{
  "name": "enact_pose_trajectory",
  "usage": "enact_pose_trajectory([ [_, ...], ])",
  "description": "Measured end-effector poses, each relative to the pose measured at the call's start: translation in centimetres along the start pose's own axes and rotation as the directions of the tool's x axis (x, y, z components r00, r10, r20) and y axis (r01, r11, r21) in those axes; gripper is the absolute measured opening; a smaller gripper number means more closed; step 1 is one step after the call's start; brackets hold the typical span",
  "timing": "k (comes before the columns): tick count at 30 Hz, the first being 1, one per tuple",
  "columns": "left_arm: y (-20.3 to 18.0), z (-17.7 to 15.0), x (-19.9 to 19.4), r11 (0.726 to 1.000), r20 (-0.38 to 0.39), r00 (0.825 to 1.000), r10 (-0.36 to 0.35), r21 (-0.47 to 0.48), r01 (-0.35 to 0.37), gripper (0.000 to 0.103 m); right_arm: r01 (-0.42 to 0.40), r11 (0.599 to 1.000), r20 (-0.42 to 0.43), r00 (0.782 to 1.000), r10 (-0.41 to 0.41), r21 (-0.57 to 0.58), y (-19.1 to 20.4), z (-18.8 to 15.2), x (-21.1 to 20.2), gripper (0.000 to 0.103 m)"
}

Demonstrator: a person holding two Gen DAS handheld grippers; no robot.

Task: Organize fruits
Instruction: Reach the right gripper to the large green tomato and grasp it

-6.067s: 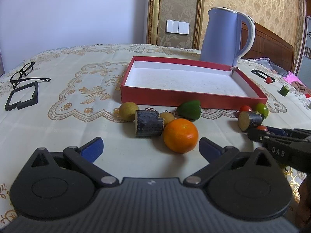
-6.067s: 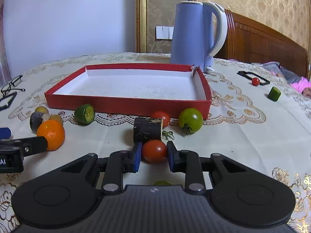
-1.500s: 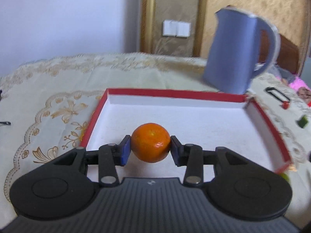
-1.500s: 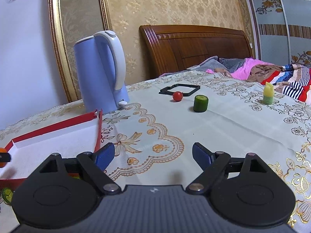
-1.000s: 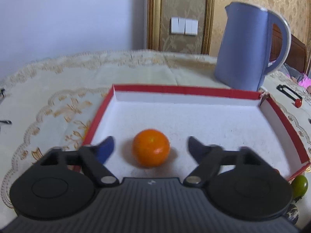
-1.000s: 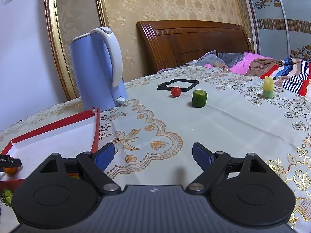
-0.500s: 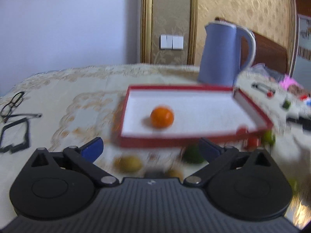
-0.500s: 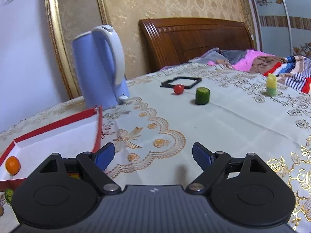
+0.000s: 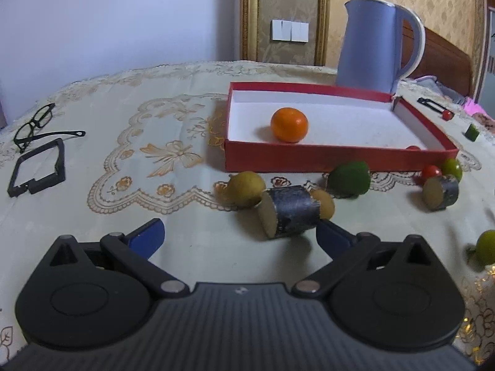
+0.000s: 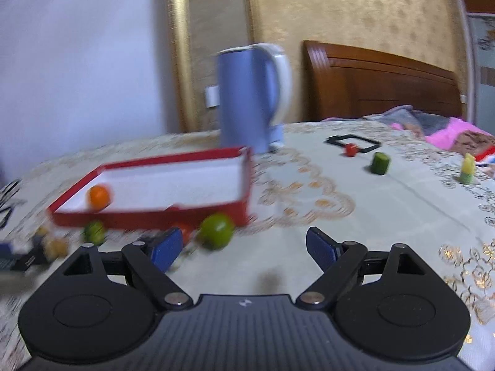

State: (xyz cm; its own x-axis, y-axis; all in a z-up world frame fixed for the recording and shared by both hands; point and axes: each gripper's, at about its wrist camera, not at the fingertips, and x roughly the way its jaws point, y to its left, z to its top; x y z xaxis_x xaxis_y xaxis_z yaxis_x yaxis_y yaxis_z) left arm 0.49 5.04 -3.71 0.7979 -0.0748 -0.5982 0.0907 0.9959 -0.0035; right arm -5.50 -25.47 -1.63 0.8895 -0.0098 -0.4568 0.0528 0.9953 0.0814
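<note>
The orange [image 9: 289,124] lies inside the red tray [image 9: 334,157], near its left front; a small red tomato [image 9: 412,147] lies at the tray's front right corner. In front of the tray lie a yellow-brown fruit [image 9: 246,184], a dark cut cylinder [image 9: 289,211], a green fruit [image 9: 349,179], a second cut cylinder [image 9: 441,188], a red tomato [image 9: 431,171] and a green tomato [image 9: 452,168]. My left gripper [image 9: 239,236] is open and empty, just short of the dark cylinder. My right gripper [image 10: 244,249] is open and empty, right of the green tomato [image 10: 216,231]; this view is blurred.
A blue kettle [image 9: 376,54] stands behind the tray. Glasses [image 9: 35,125] and a black frame [image 9: 38,167] lie at the left. Another black frame [image 10: 352,142], a red tomato [image 10: 350,150], a green cylinder [image 10: 380,163] and a yellow-green piece [image 10: 467,168] lie at the far right. A green fruit [image 9: 485,249] sits near the front.
My left gripper let go of the orange in the tray, then pulled back and down towards the fruits in front. My right gripper has swung left towards the tray.
</note>
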Motion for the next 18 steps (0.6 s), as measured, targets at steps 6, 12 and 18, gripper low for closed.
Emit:
enact_pose_trajectory([
  [6,-0.4,0.1,0.7,0.999,-0.028,0.999,0.044,0.017,-0.044,0.103,-0.046,0.996,-0.056,0.998,0.041,-0.08,2.1,-2.0,-1.8,0.087],
  [12,-0.2,0.0,0.8,0.999,-0.03,0.999,0.036,0.004,-0.036,0.103,-0.083,0.989,-0.092,0.993,0.072,-0.119,3.9,-3.1,-1.4,0.075],
  [18,-0.1,0.0,0.8,0.999,-0.028,0.999,0.034,0.001,-0.034,0.103,-0.093,0.986,-0.119,0.99,0.076,-0.139,4.8,-4.0,-0.8,0.052],
])
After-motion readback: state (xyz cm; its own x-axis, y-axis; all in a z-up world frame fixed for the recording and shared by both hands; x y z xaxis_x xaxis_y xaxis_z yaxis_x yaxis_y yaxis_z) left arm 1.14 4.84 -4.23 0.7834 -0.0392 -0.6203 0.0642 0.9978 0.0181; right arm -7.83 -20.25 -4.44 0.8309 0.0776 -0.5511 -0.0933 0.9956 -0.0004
